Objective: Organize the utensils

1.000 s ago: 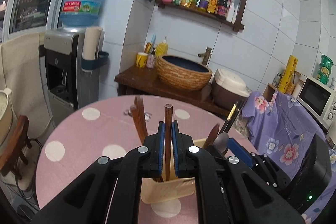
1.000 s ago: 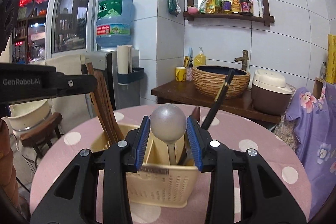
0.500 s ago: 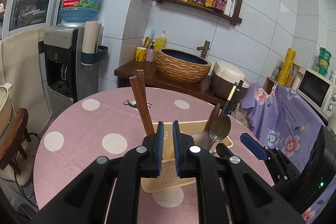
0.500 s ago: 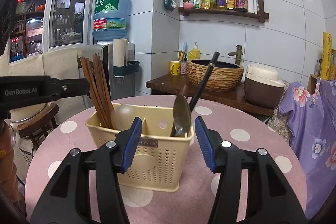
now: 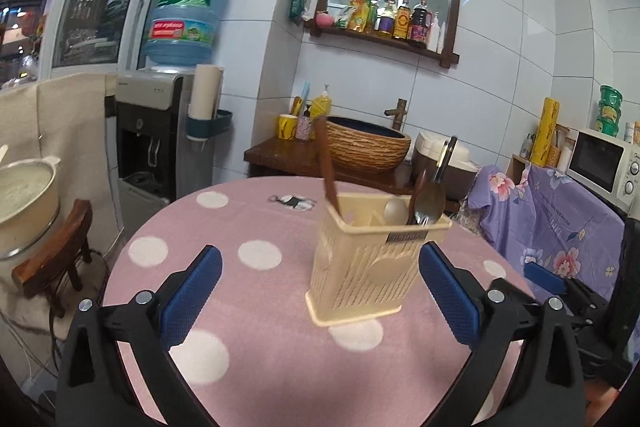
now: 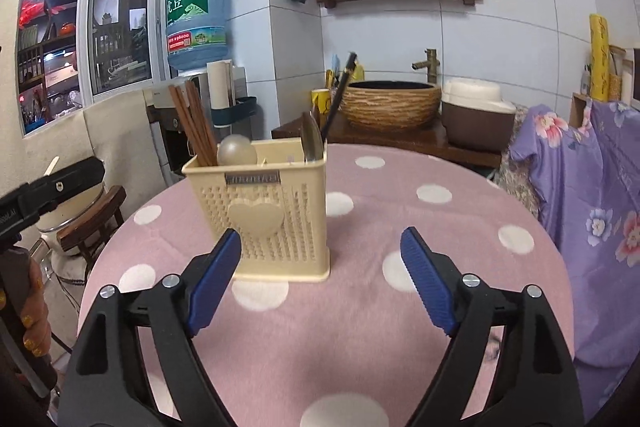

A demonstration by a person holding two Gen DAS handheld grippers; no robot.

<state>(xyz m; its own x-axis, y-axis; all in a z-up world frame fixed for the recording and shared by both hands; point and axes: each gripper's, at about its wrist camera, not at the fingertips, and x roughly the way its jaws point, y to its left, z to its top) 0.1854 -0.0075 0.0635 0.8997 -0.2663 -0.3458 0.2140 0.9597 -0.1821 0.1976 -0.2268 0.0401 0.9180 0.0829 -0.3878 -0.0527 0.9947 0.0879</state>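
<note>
Utensils upright in cream caddy [image 6: 260, 211]

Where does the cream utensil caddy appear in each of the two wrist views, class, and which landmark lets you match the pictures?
Left wrist view: the cream utensil caddy stands right of centre on the pink dotted tablecloth.
Right wrist view: the caddy stands left of centre, heart side facing the camera.
Shared landmark: the woven basin on the wooden counter behind the table.
</note>
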